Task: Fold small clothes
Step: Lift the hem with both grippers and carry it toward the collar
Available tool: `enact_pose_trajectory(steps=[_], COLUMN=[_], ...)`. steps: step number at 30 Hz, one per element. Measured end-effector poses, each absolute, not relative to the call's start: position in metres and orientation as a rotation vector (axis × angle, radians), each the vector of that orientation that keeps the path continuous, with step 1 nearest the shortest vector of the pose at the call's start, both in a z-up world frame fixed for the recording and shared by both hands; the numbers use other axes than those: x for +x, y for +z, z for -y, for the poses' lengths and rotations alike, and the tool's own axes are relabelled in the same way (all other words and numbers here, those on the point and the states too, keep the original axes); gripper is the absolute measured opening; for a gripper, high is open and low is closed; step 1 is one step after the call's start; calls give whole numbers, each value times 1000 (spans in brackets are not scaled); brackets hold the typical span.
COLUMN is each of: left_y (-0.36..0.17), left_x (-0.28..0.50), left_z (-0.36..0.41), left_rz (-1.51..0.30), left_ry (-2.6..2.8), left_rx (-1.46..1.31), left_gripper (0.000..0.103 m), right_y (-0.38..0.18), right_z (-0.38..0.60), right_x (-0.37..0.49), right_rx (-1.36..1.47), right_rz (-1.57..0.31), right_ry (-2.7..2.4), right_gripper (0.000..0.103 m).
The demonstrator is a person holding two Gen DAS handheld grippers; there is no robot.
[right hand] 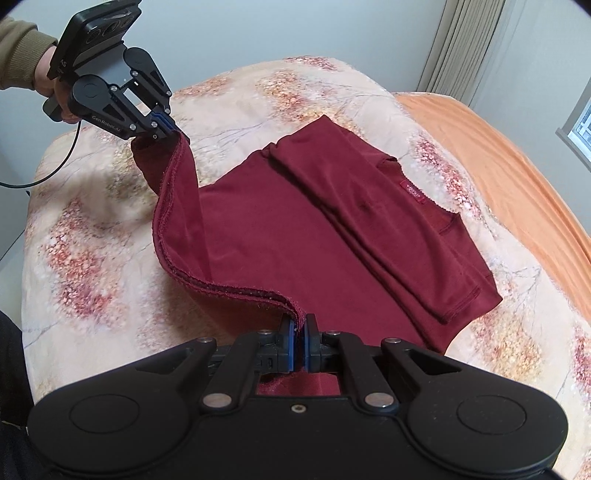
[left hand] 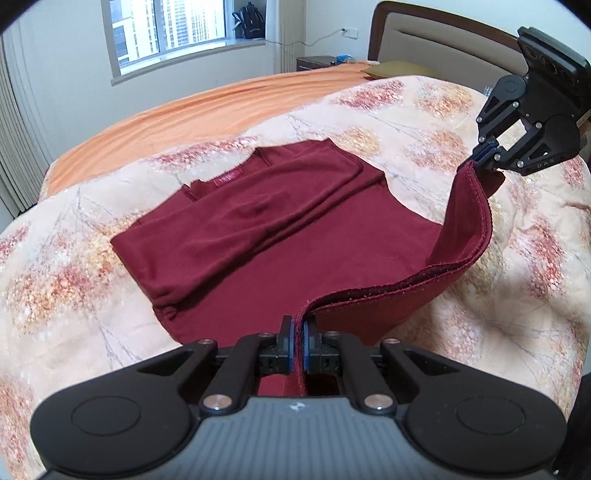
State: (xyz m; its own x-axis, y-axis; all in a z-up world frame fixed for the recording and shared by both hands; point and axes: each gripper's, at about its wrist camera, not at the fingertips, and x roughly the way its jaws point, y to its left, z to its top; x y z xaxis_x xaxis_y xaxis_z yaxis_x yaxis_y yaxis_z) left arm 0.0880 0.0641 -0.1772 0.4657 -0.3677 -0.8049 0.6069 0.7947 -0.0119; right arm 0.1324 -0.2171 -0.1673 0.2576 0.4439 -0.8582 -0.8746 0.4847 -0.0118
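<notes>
A dark red long-sleeved shirt (left hand: 258,236) lies on the bed, its sleeves folded across the body and a red neck label (left hand: 227,178) at the far end. Its bottom hem (left hand: 469,236) is lifted off the quilt. My left gripper (left hand: 298,325) is shut on one hem corner. My right gripper (left hand: 487,153) is shut on the other corner, up at the right. In the right wrist view the shirt (right hand: 332,236) spreads ahead, with my right gripper (right hand: 300,325) pinching the hem and my left gripper (right hand: 166,127) holding the far corner, a hand behind it.
A floral quilt (left hand: 92,266) covers the bed over an orange sheet (left hand: 177,118). A headboard (left hand: 436,37) and pillow (left hand: 395,68) are at the far right, a window (left hand: 166,29) and nightstand (left hand: 317,61) behind. A cable (right hand: 55,170) hangs from the left gripper.
</notes>
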Motion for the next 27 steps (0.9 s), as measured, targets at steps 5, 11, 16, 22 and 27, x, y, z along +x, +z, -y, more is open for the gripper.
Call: enact_pose_trajectory(steps=[5,11,16,22,27], left_y=[-169,-159,-151,-152,-172], left_x=[102,125,154,202,248], left_z=[-73,-73,-69,-67,-71], left_rz=[-892,-873,-851,-826,-818], left_ry=[-585,-561,-552,-535,-519], left_rx=[249,243,247,257,258], left_gripper=[4,4,4,4,4], right_y=[-163,-159,-158,-158,-171], right_z=[221,225,228,233,231], right_x=[147,170,195,236,284], right_rx=[-568,-583,-605,-574,-568], right_rz=[-906,-886,-866,-828,-809], right_ry=[958,963,953,936,931], right_gripper=[4,4,4,4,4])
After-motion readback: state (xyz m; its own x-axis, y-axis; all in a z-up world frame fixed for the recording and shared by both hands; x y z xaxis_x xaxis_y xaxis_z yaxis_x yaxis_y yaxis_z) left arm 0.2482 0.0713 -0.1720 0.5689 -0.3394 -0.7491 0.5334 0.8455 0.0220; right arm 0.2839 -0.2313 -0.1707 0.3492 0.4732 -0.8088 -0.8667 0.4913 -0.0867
